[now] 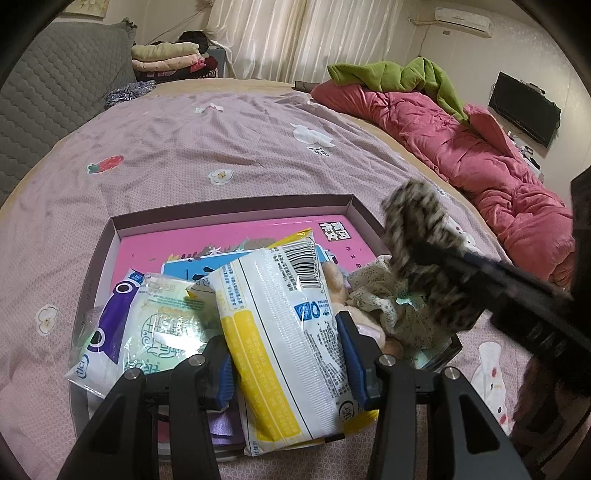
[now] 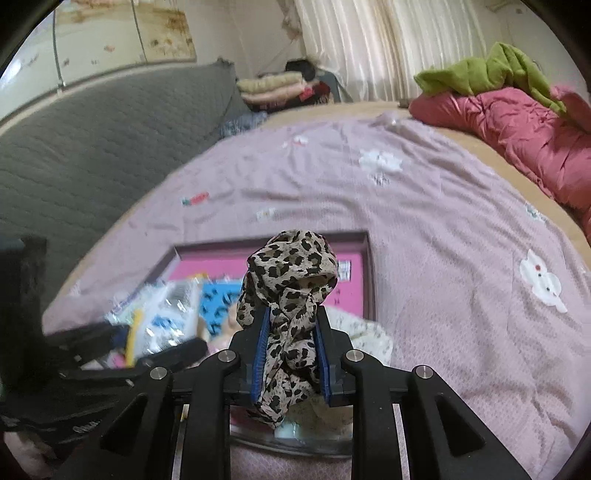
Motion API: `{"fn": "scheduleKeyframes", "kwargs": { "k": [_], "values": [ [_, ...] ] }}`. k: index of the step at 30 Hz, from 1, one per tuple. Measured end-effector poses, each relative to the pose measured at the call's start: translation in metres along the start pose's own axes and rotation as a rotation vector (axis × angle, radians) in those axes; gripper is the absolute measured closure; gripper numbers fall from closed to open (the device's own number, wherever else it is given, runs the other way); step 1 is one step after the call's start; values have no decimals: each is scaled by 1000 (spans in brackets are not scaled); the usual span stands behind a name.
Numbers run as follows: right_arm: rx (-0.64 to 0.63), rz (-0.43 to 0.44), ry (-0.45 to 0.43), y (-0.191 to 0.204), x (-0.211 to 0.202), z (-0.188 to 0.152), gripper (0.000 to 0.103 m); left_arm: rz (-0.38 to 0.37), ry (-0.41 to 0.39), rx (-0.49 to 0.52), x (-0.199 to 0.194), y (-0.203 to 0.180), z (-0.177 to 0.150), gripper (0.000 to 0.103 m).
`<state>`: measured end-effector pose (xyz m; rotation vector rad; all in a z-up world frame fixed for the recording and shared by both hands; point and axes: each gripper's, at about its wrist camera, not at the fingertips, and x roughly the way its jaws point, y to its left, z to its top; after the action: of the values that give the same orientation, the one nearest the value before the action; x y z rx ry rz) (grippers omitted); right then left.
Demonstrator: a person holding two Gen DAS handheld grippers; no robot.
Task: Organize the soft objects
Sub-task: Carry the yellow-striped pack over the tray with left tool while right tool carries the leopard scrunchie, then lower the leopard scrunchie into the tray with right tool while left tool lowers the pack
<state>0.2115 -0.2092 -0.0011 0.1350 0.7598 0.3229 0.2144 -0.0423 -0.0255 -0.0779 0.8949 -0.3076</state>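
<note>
Lilac bedsheet (image 1: 229, 147) printed with small cartoon figures, crumpled pink quilt (image 1: 480, 158) along its far edge, green blanket (image 1: 399, 75) heaped on top, grey quilted headboard (image 1: 55, 85), cream curtains (image 1: 295, 37), wall-mounted television (image 1: 524, 109), air conditioner (image 1: 463, 18).

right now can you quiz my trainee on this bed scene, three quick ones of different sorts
1. True or false: the right gripper is shut on the leopard-print scarf.
2. Multiple choice: what sits between the left gripper's fingers? A) a green blanket B) the yellow and white tissue pack C) nothing
3. Fill the blank: the packs and cloths lie in a shallow box set on the ____ bedsheet.

Key: 1 true; 2 B; 3 pink
</note>
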Motion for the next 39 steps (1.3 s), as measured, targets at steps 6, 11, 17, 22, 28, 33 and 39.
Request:
{"fn": "scheduleKeyframes", "kwargs": {
  "k": [6, 11, 17, 22, 28, 33, 39],
  "values": [
    [-3, -1, 22, -2, 7, 2, 78, 4, 1, 5, -1, 1, 0, 55],
    [-24, -19, 101, 2, 25, -7, 77, 4, 1, 4, 0, 1, 0, 54],
    [-57, -45, 143, 8, 36, -16, 69, 7, 4, 8, 0, 1, 0, 54],
    [-61, -53, 138, 8, 34, -18, 66, 6, 5, 5, 1, 1, -1, 53],
    [-65, -53, 127, 7, 31, -16, 57, 2, 6, -4, 3, 3, -1, 53],
    [-76, -65, 113, 8, 27, -14, 48, 3, 2, -5, 3, 3, 0, 53],
    [-87, -76, 110, 8, 26, -12, 47, -7, -2, -16, 2, 5, 1, 53]
  ]
}}
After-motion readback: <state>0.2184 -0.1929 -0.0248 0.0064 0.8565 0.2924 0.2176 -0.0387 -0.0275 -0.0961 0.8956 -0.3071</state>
